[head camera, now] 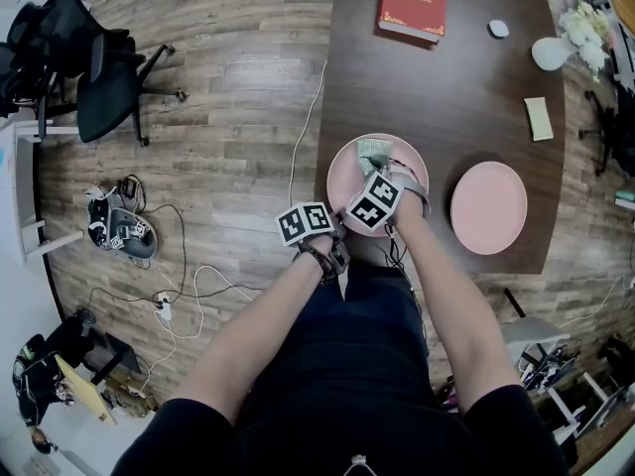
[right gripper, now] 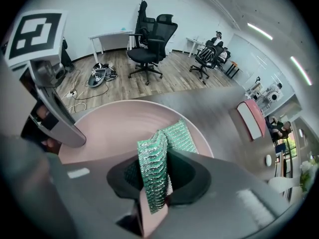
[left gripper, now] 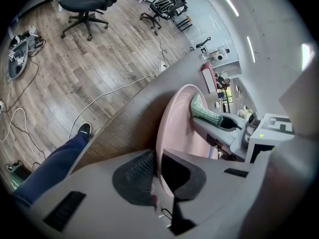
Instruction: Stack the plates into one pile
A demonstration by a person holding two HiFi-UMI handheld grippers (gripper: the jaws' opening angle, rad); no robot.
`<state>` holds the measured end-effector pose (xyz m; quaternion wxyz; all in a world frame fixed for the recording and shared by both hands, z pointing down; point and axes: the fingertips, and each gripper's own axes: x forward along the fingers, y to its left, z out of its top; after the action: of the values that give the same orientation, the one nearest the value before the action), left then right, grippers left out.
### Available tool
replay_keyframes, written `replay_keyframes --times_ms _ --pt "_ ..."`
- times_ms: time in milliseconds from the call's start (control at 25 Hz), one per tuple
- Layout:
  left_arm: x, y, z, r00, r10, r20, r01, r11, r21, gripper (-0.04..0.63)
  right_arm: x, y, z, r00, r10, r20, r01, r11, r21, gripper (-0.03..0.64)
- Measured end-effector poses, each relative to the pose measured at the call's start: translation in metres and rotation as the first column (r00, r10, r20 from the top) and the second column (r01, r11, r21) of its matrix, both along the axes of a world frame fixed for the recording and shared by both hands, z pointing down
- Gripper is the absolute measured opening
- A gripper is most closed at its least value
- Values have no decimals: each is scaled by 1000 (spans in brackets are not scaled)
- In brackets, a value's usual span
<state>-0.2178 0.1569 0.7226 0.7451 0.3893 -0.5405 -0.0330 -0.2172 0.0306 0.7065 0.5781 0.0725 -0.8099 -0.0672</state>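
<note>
Closest in, my left hand-held gripper (left gripper: 157, 172) is closed on the near-left rim of a pink plate (head camera: 344, 178), with the rim pinched between its pads. That plate sits at the near-left corner of the surface (head camera: 446, 87), and its rim reaches the left edge. My right hand-held gripper (right gripper: 159, 176) points steeply down over the same plate. It is gripping a green sponge (right gripper: 172, 138), which stands folded between its jaws. The sponge's far end lies on the plate's inner face. Both hand-held grippers crowd this one plate, almost touching each other.

A second plate (head camera: 488, 206), pink as well, lies flat toward the right, close to the near edge. A strip of bare wood separates it from the first. That makes two plates, apart and not yet piled, and one sponge.

Beyond them the middle of the surface is bare wood, giving open room up to the far edge. One red book (head camera: 412, 0) lies at that far edge, with one small white object (head camera: 498, 28) to its right. One white vase (head camera: 552, 53) with pale flowers stands by the right edge. One yellow pad (head camera: 539, 117) lies nearer me along that same edge.

Off the left edge, cables (head camera: 189, 286) trail over the wooden floor (head camera: 238, 87), and office chairs (head camera: 104, 92) stand well away.
</note>
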Motion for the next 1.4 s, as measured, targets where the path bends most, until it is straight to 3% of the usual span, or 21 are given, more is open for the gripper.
replay_keyframes --times_ms 920,1400 --pt "0 2 2 998 -69 -2 69 998 -13 11 53 -12 2 985 146 -94 -145 989 12 89" --pt "1 2 3 999 -54 -1 54 998 -12 11 71 -2 -4 980 185 -68 -185 983 1 89"
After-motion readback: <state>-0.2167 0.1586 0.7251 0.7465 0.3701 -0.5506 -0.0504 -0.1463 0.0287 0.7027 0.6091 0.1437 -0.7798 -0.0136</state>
